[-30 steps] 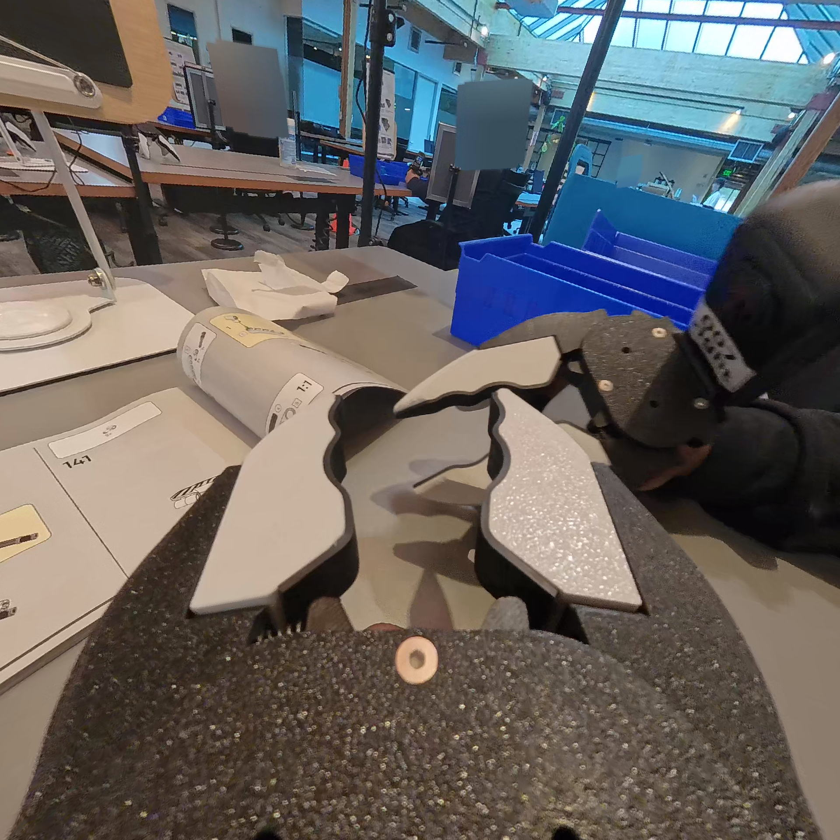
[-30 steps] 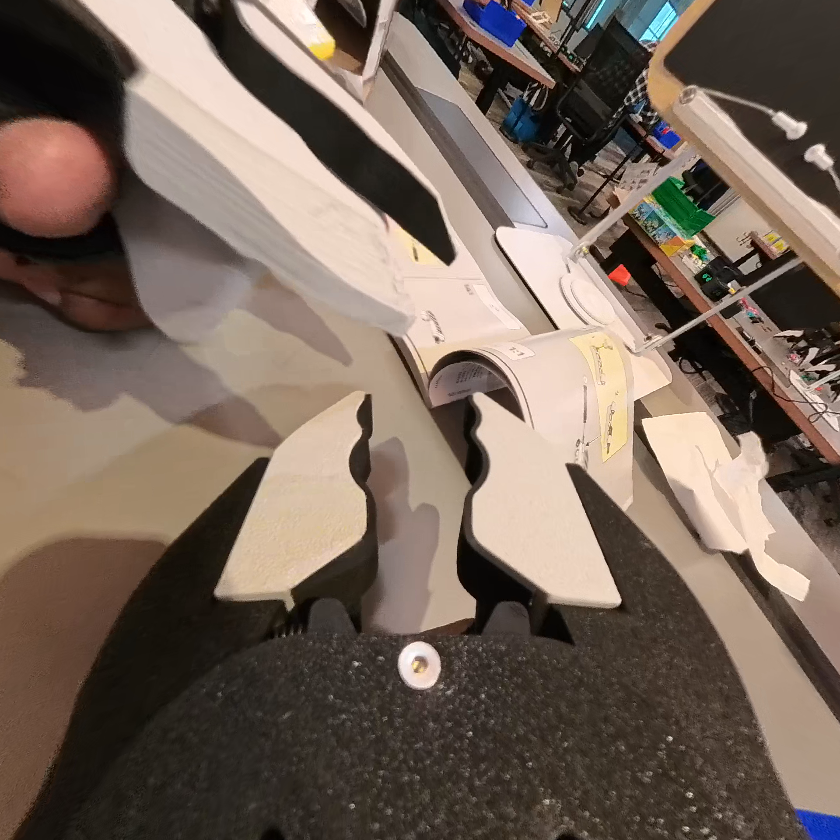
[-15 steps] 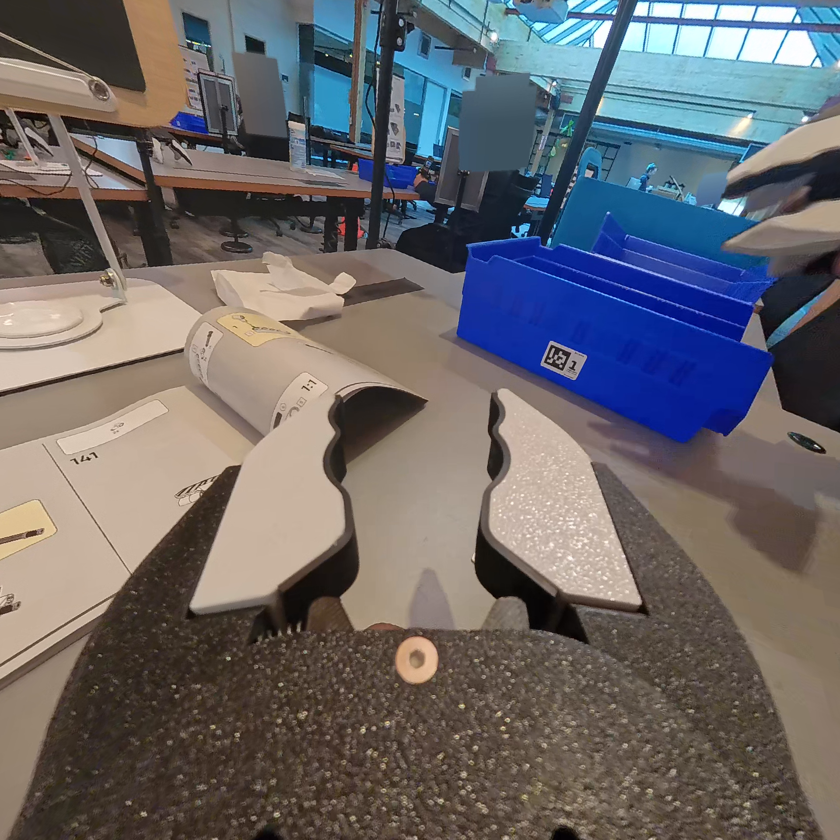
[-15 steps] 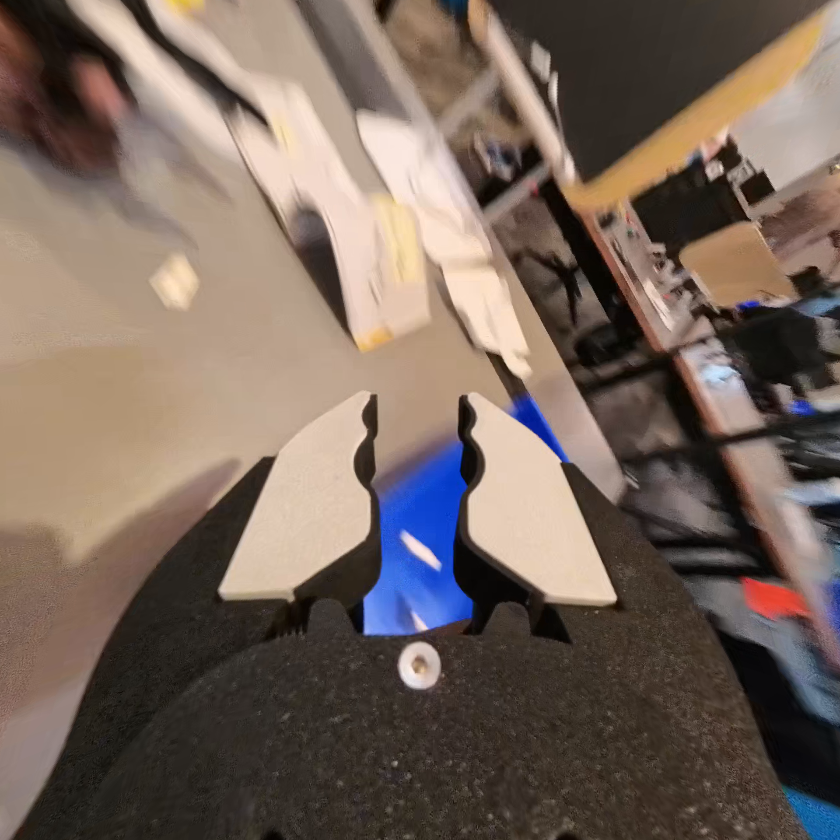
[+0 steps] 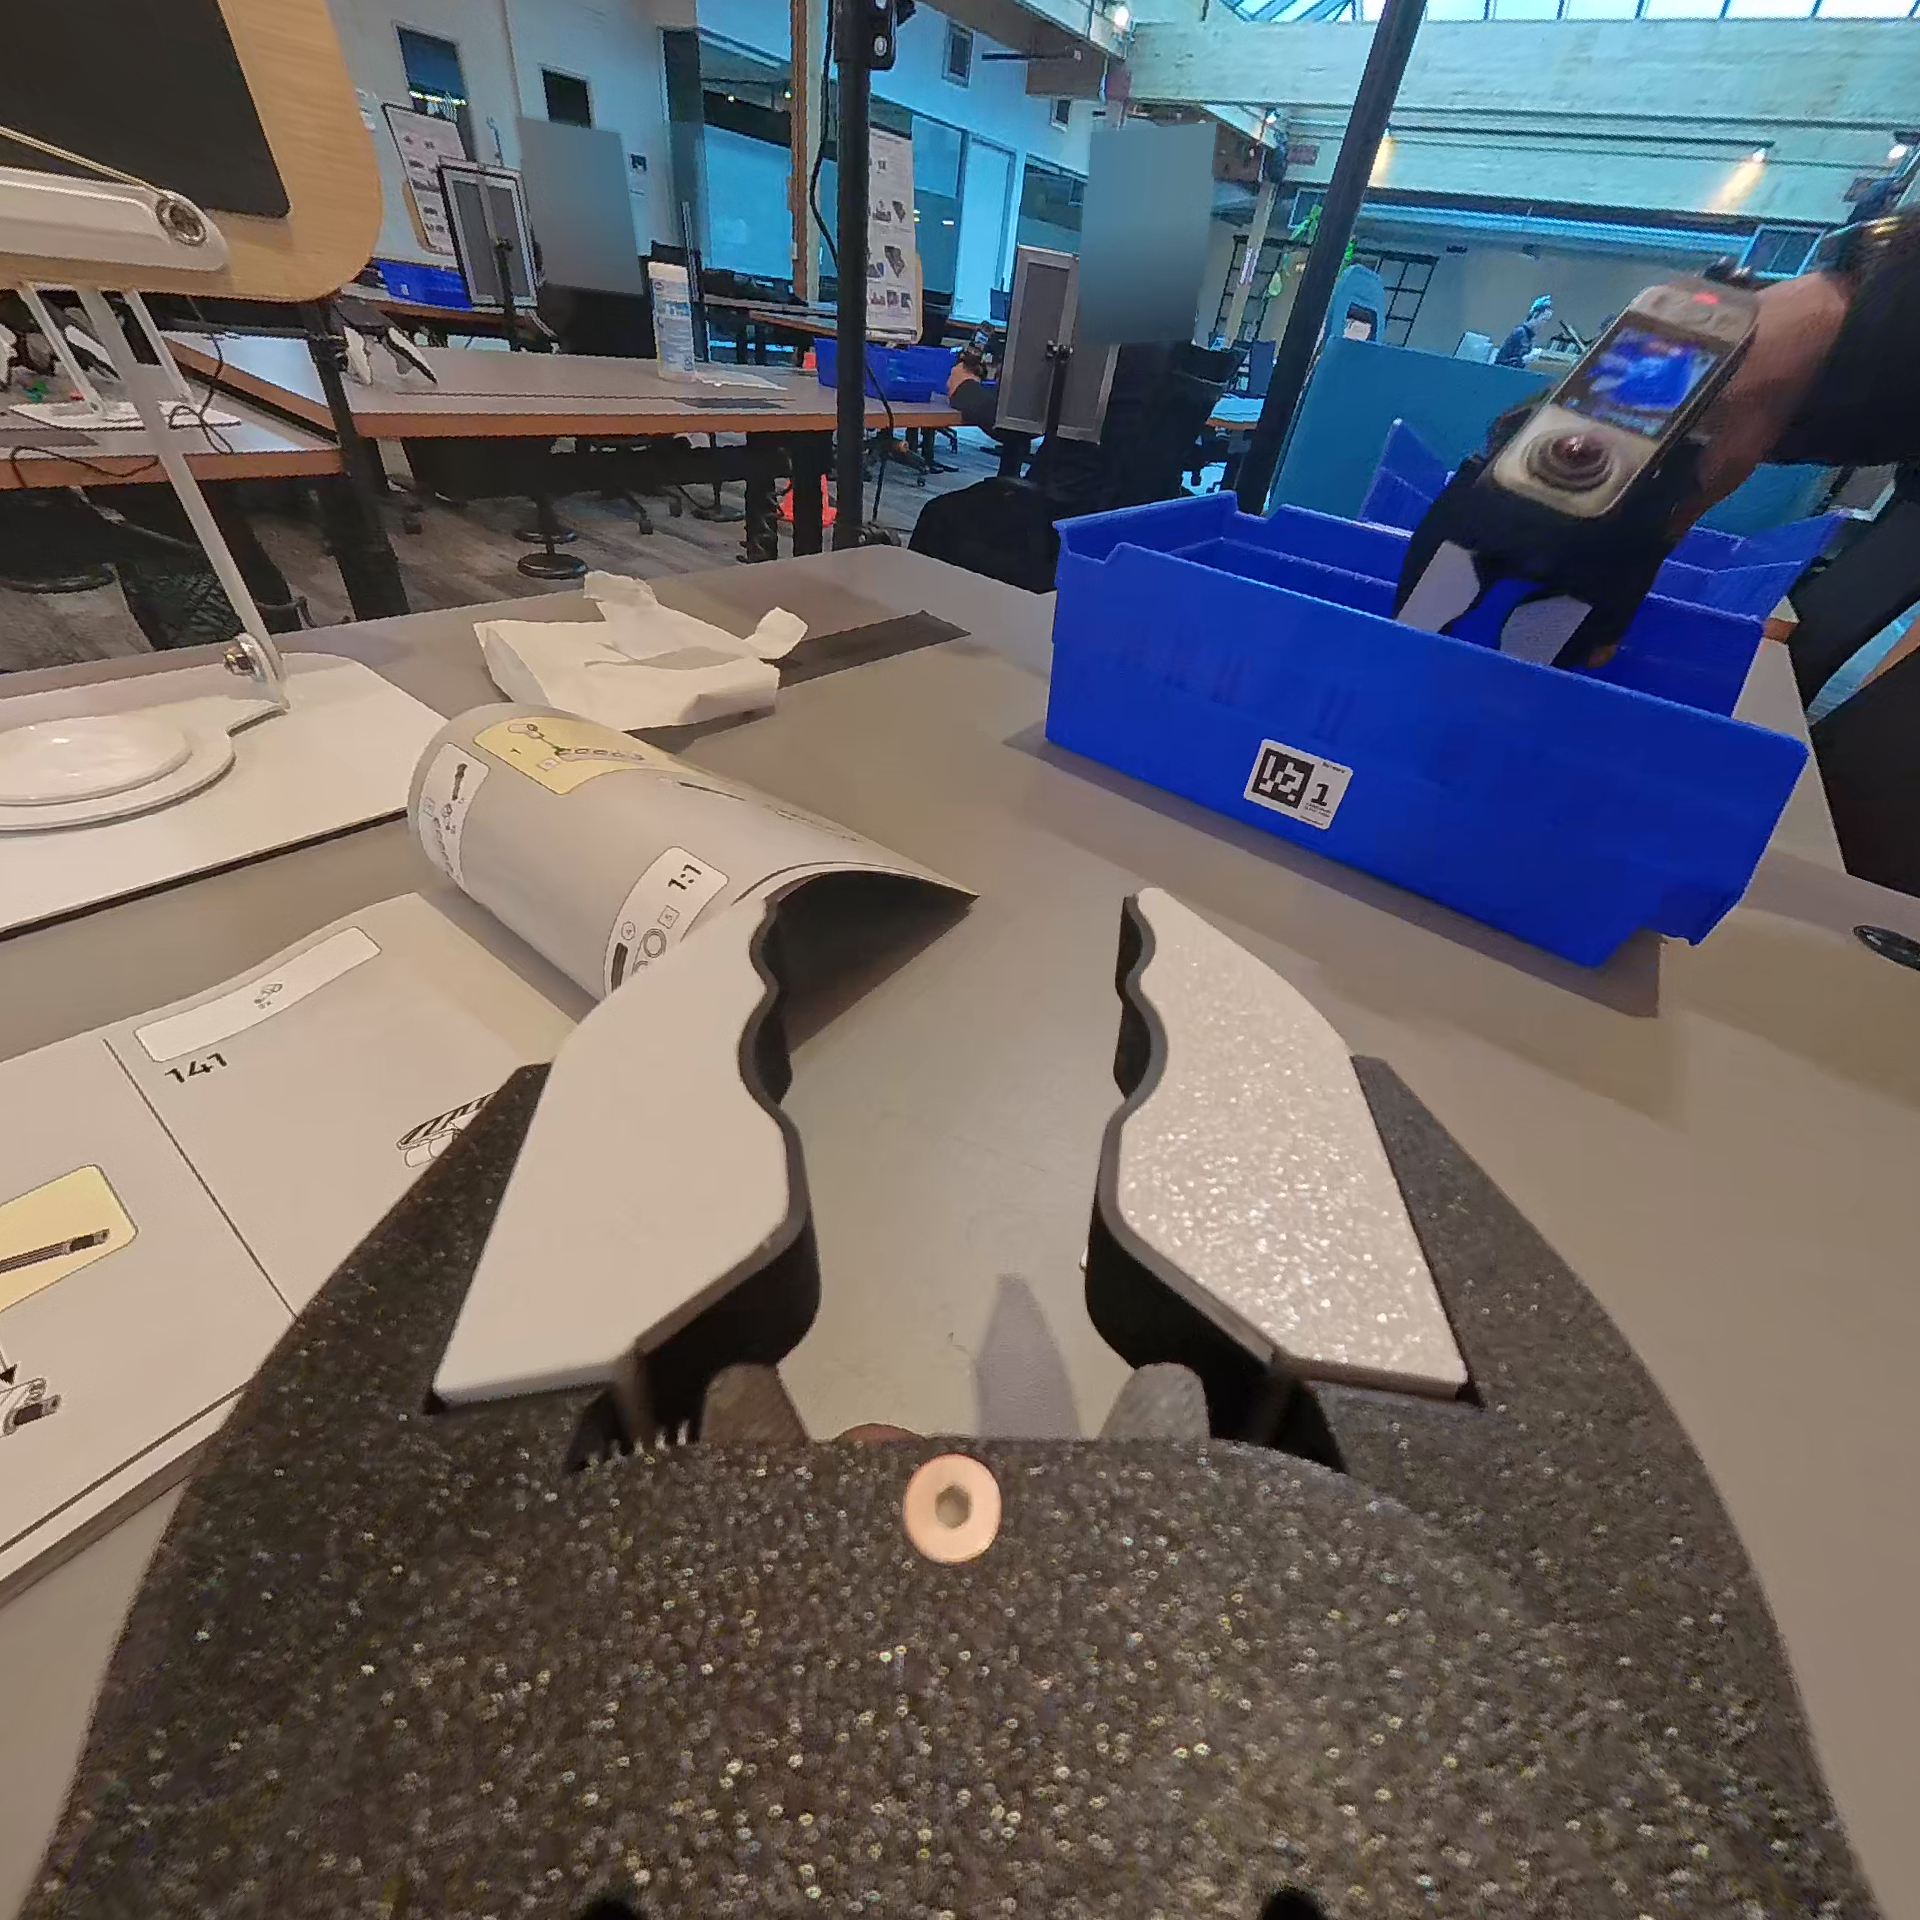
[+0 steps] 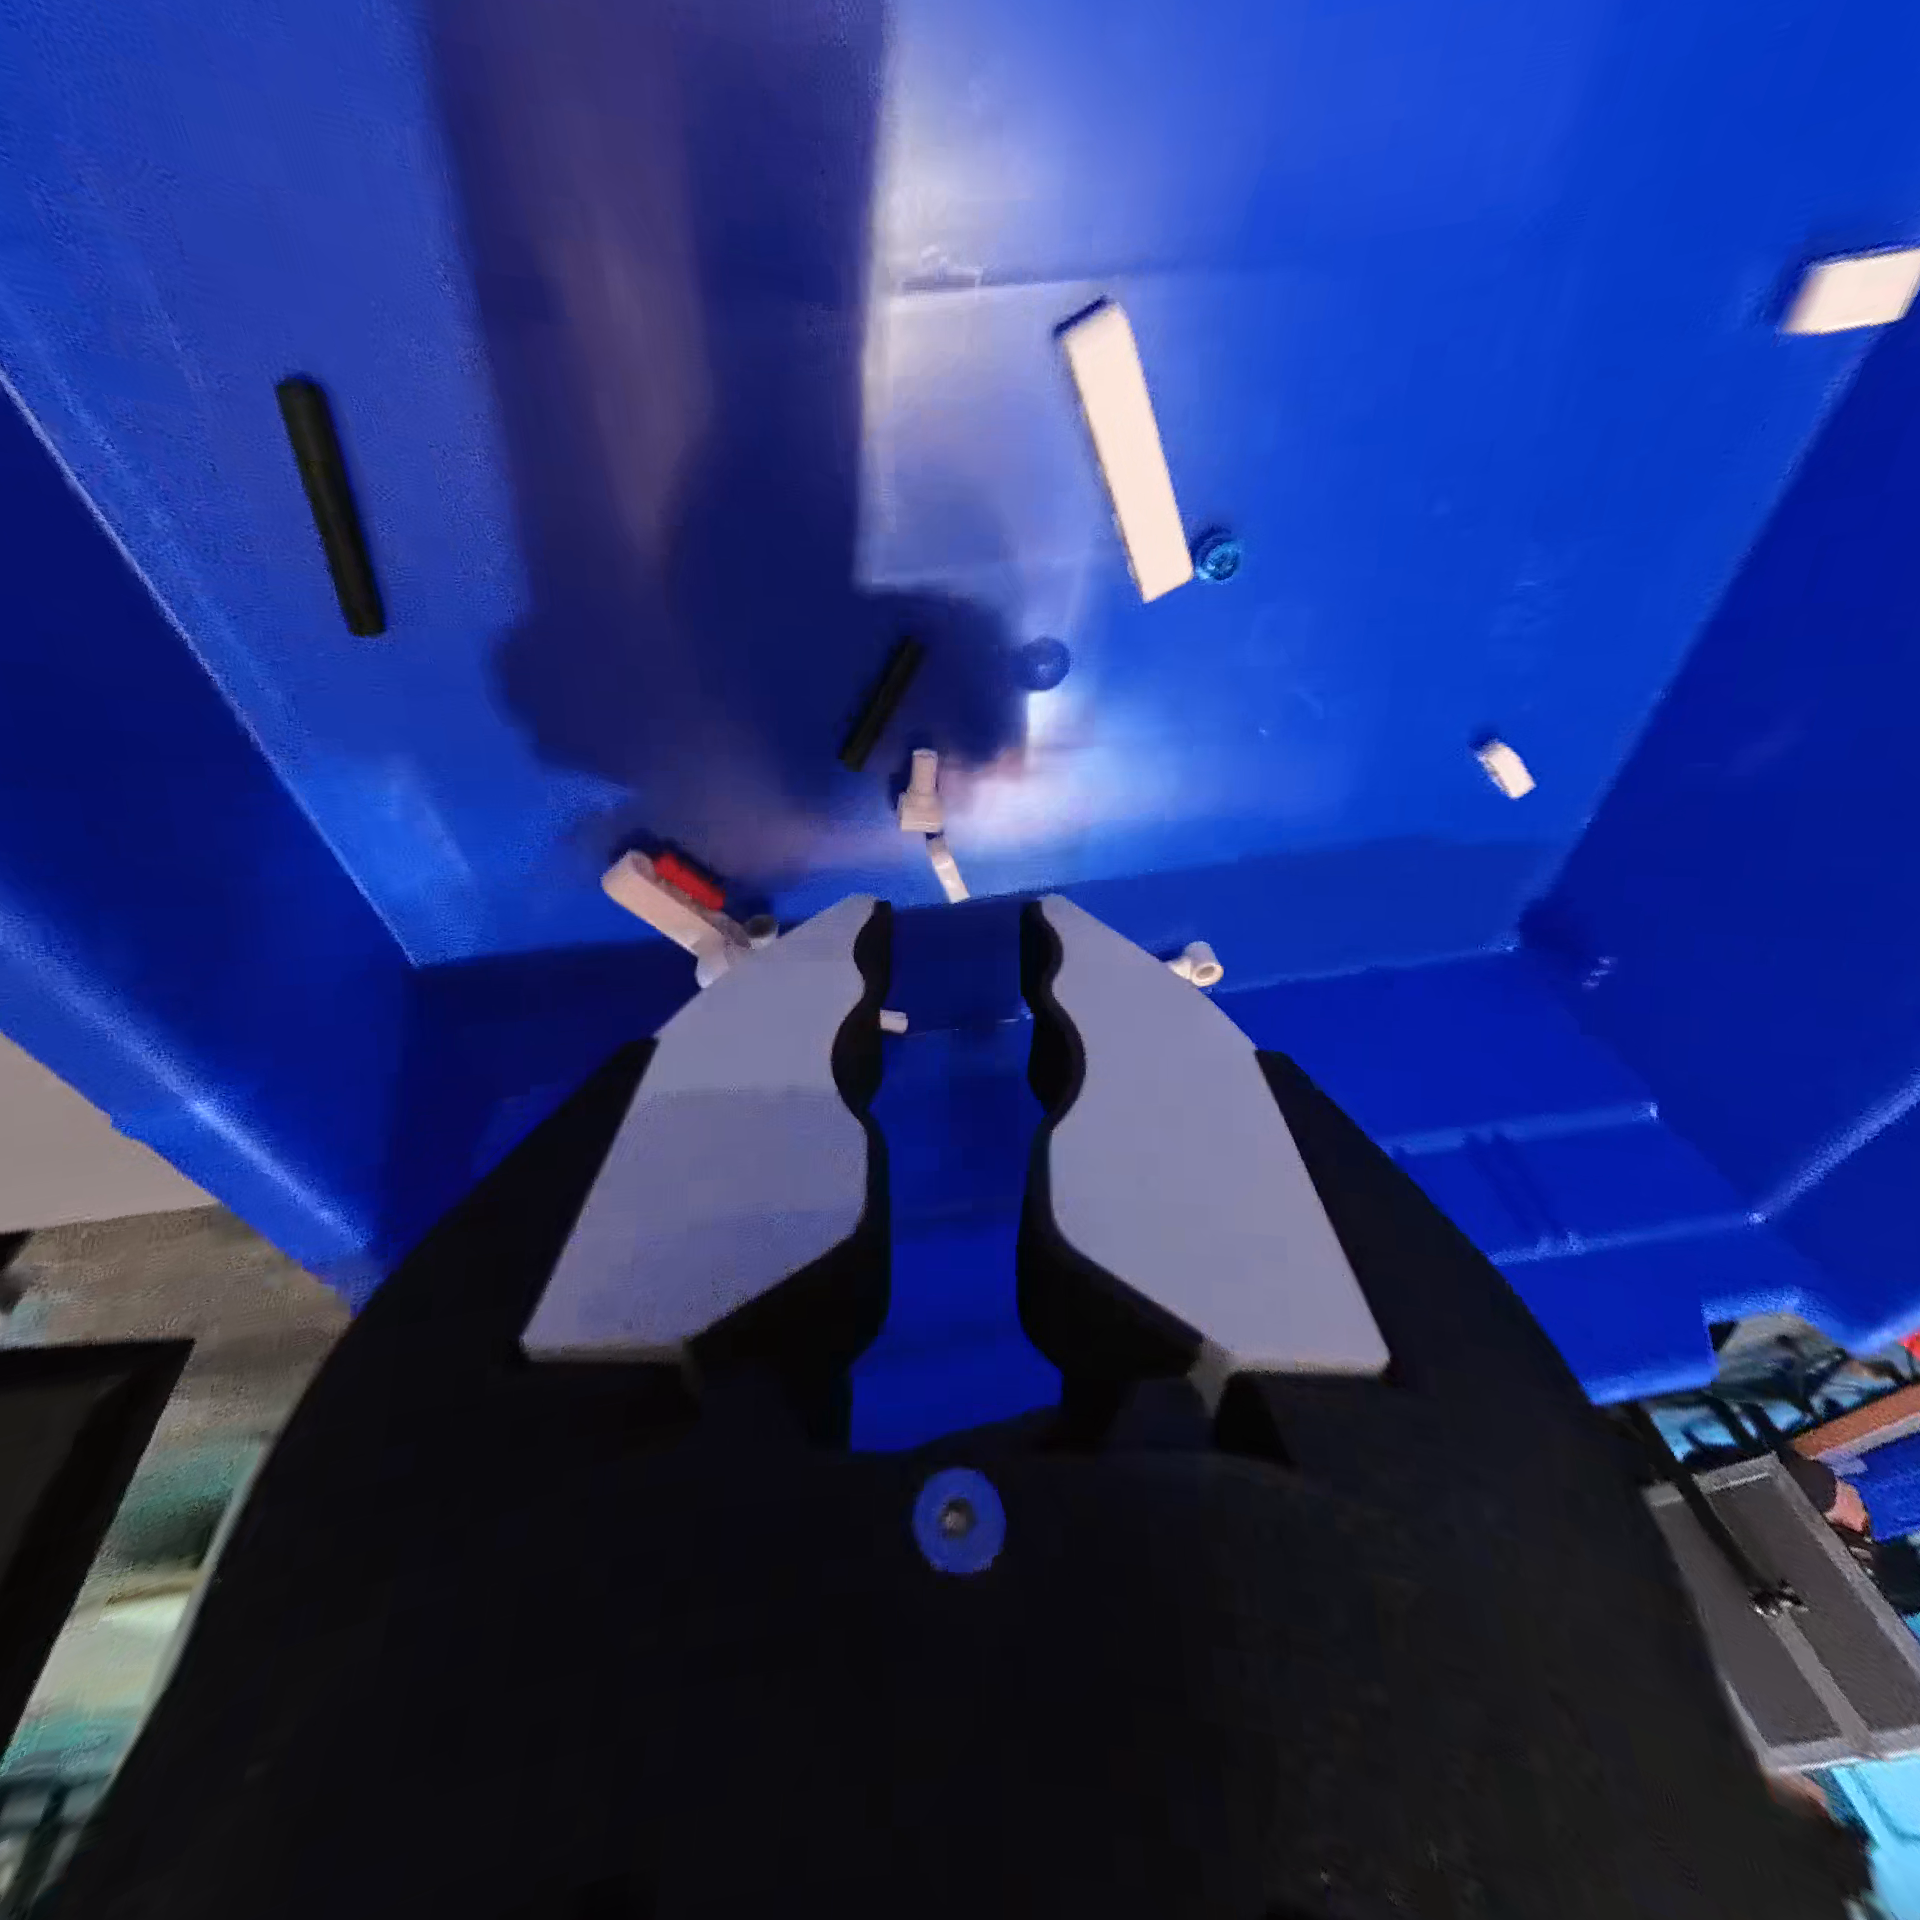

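While its two grey fingers stand a little apart with nothing pressed between them, the right gripper (image 6: 951, 914) reaches down into the blue plastic bin (image 6: 1714, 935), above small white pegs (image 6: 920, 795), a white-and-red piece (image 6: 665, 883), black rods (image 6: 330, 509) and a long white bar (image 6: 1127, 452) on the bin floor. The left gripper (image 5: 945, 914), jaws wide and bare, hovers over the grey table (image 5: 1039, 1143), its left finger just beside the curled grey instruction booklet (image 5: 582, 831); crumpled white paper (image 5: 634, 655) lies beyond.

blue bin (image 5: 1455, 790), grey table (image 5: 1039, 748), white tissue (image 5: 623, 665)
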The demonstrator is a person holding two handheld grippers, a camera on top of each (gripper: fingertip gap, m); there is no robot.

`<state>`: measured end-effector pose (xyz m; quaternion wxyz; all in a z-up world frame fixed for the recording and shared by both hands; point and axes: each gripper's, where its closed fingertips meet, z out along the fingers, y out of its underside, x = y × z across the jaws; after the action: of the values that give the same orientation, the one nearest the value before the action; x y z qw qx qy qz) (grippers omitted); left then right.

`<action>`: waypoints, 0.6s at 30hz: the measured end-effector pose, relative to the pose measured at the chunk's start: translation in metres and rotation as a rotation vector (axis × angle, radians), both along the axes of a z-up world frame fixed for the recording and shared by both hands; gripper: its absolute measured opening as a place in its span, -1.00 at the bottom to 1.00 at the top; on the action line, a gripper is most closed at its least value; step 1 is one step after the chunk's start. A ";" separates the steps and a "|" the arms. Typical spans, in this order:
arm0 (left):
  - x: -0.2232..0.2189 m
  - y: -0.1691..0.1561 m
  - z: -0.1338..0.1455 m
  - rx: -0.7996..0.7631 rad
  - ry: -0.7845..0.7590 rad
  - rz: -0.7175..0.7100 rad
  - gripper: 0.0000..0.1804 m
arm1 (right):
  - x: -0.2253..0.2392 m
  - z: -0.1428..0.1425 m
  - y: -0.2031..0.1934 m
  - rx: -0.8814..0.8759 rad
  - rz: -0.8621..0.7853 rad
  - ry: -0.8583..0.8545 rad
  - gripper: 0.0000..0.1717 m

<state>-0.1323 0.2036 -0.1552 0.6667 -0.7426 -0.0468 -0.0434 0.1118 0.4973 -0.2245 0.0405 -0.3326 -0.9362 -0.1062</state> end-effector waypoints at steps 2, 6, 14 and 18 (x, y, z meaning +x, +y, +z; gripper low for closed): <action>0.000 0.000 -0.001 -0.004 -0.004 -0.003 -0.32 | 0.002 -0.008 0.001 0.018 0.014 -0.038 -0.72; 0.000 0.002 -0.002 -0.015 -0.009 -0.008 -0.32 | 0.005 -0.024 0.004 0.049 0.018 -0.071 -0.92; -0.001 0.001 -0.002 -0.015 -0.018 0.001 -0.32 | 0.003 0.004 -0.004 0.029 -0.073 0.101 -0.95; -0.002 0.002 -0.003 -0.018 -0.025 0.004 -0.32 | -0.028 0.082 -0.066 -0.144 -0.094 0.376 -0.95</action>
<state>-0.1345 0.2054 -0.1583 0.6594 -0.7479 -0.0570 -0.0507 0.0840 0.4311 -0.1423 0.1857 -0.3918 -0.9008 0.0232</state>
